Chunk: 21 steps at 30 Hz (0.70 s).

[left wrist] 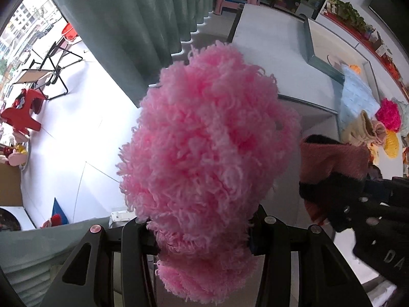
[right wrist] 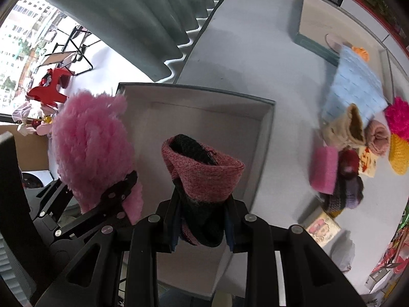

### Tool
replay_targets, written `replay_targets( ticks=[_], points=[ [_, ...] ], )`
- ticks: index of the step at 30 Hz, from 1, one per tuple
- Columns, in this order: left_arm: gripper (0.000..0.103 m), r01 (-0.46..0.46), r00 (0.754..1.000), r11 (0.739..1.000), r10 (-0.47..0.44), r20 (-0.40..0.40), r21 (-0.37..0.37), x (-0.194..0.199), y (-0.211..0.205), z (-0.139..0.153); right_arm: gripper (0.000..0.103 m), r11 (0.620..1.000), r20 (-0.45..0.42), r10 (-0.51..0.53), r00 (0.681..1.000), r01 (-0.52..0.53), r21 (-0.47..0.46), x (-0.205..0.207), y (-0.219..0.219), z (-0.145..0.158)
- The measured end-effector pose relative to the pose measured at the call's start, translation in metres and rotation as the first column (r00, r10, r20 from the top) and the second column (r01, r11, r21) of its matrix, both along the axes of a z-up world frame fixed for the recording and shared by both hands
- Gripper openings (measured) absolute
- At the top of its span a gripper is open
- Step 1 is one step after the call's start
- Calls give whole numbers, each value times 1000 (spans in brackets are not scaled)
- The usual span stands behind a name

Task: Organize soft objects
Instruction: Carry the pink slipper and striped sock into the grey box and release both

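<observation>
**Two grippers, each with a soft thing, above the grey box**

Nearest to us, our left gripper (left wrist: 202, 232) is closed partly on a fluffy pink piece (left wrist: 209, 138); its jaws press the lower part of it and the big curly mass stands up in front of the camera. In the right wrist view this same pink piece (right wrist: 92, 143) is seen to the left of our right gripper, just beside the box edge.

Our right gripper (right wrist: 203, 220) is closed almost fully on a knitted sock (right wrist: 202, 171), pink at the cuff and dark below. The cuff opens upward between the jaws.

Directly beyond the right gripper is an open grey box (right wrist: 265, 138) on the white table (right wrist: 255, 51); the sock hangs above its inside. We cannot tell if it touches the bottom.

Farther, to the right of this gripper, lies a pile of soft things: a pink sponge-like block (right wrist: 323, 170), a beige knitted piece (right wrist: 345, 128), a light blue cloth (right wrist: 355, 87), a yellow knitted piece (right wrist: 398, 153) and a bright magenta fluffy piece (right wrist: 398, 117). They touch one another.

Farthest, beyond the table, hangs a grey-green curtain (right wrist: 127, 12).
</observation>
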<state>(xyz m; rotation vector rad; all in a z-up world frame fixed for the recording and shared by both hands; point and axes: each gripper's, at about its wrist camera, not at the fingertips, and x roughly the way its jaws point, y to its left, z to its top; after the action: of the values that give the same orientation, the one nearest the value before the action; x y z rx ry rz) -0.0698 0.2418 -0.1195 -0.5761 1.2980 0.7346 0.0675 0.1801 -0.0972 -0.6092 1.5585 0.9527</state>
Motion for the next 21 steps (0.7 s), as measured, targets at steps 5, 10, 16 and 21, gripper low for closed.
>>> replay_targets(
  ticks=[5,10,16,21],
  points=[
    [48,18,1000,1000,-18,-18,-17,4,3,-11,31,999,-3,-30,1000,30,-39,5,6,-16],
    [48,37,999,999,-37,-29,-26,8,2,-15,31,997,-4,-50,999,50,-62,8,5,-25],
    [48,52,998,998,-53,-37,-35,10,0,-18,31,996,-6,-55,998,54,-68,6,4,-29],
    [73,48,999,998,-48,5,-48,9,1,-14,33,997,-5,-52,999,52,-58,9,8,-28]
  ],
)
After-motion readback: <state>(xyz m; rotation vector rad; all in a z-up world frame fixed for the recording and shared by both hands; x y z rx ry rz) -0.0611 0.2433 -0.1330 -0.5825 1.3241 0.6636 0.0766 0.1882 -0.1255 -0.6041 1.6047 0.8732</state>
